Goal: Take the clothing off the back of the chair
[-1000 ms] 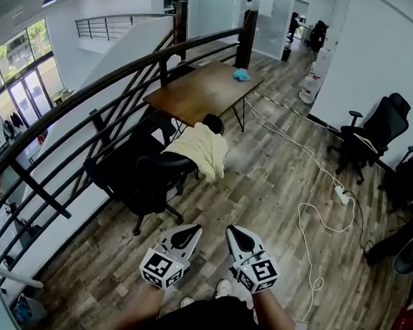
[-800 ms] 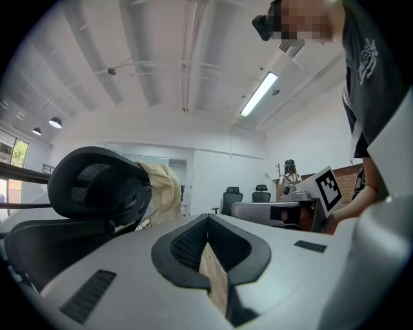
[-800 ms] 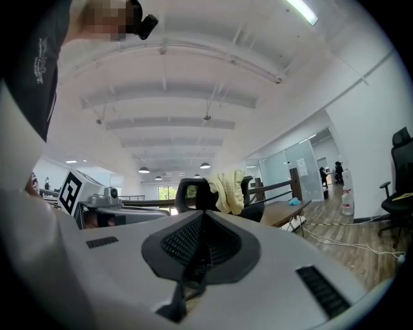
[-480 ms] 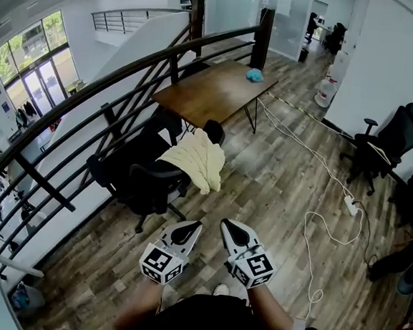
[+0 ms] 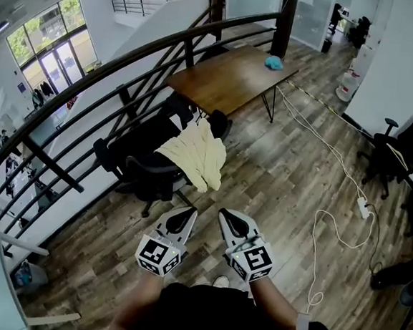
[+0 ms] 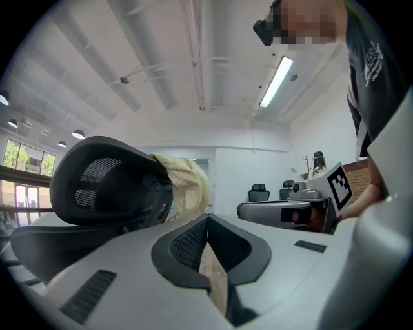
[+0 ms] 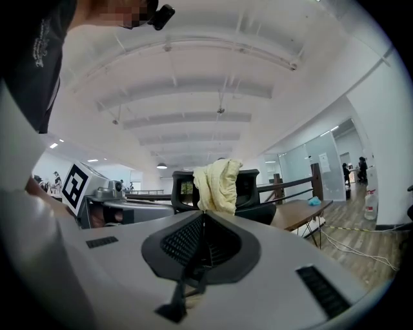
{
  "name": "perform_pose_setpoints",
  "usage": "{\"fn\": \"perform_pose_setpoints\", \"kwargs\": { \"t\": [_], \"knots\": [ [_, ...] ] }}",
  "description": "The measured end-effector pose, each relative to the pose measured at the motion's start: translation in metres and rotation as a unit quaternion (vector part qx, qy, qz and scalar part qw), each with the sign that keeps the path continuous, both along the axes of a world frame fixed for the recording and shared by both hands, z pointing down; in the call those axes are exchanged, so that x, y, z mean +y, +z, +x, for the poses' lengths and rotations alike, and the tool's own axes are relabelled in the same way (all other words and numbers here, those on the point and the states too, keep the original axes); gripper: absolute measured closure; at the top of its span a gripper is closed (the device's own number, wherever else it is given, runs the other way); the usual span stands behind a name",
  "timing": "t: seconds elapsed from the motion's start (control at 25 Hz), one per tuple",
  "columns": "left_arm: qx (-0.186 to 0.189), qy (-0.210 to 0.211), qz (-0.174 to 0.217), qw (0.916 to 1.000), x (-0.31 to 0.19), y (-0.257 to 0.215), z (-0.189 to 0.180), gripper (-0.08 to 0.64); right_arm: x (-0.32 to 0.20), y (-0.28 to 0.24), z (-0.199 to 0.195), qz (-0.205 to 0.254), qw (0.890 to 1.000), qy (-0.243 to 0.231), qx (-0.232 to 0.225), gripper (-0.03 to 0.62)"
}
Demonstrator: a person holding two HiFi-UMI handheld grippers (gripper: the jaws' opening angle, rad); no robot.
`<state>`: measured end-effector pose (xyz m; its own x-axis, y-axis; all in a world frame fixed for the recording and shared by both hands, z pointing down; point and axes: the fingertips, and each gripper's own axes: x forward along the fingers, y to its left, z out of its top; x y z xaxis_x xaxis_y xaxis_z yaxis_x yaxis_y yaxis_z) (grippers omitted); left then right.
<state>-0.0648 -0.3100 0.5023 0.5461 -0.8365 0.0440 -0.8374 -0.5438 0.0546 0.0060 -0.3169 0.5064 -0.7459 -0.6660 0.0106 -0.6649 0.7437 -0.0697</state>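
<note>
The left gripper (image 5: 181,214) and the right gripper (image 5: 226,217) are held side by side in front of the person's torso, both pointing level and forward, with their tips angled slightly toward each other. Each has its jaws closed tip to tip with nothing between them. The marker cubes (image 5: 157,253) sit just behind the fingers, and the forearms (image 5: 274,309) run back from there.
</note>
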Motion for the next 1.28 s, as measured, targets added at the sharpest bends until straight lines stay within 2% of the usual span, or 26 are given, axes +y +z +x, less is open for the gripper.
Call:
{"fn": "perform_pose_setpoints", "kwargs": {
  "t": [0.2, 0.44, 0.56, 0.84, 1.0, 1.28],
  "knots": [
    [0.0, -0.031, -0.002, 0.9995, -0.007, 0.002, -0.017, 0.549, -0.008, -0.008, -0.004, 0.028, 1.0, -0.001, 0.015, 0.569],
    [0.005, -0.025, -0.001, 0.9997, -0.01, -0.002, -0.026, 0.549, -0.013, -0.02, -0.008, 0.036, 0.999, 0.013, 0.012, 0.56],
    [0.006, -0.023, -0.001, 0.9997, -0.011, -0.003, -0.03, 0.549, -0.015, -0.024, -0.015, 0.039, 0.999, 0.006, 0.013, 0.461],
    [0.013, -0.029, 0.0, 0.9995, -0.011, -0.003, -0.047, 0.549, -0.034, -0.032, -0.027, 0.036, 0.999, 0.021, 0.007, 0.33],
    [0.017, -0.033, 0.005, 0.9993, -0.015, -0.007, -0.054, 0.549, -0.05, -0.036, -0.035, 0.035, 0.999, 0.017, 0.013, 0.287],
    [0.021, -0.046, 0.002, 0.9987, -0.015, -0.003, -0.072, 0.549, -0.068, -0.04, -0.055, 0.037, 0.999, 0.011, 0.029, 0.27]
  ]
}}
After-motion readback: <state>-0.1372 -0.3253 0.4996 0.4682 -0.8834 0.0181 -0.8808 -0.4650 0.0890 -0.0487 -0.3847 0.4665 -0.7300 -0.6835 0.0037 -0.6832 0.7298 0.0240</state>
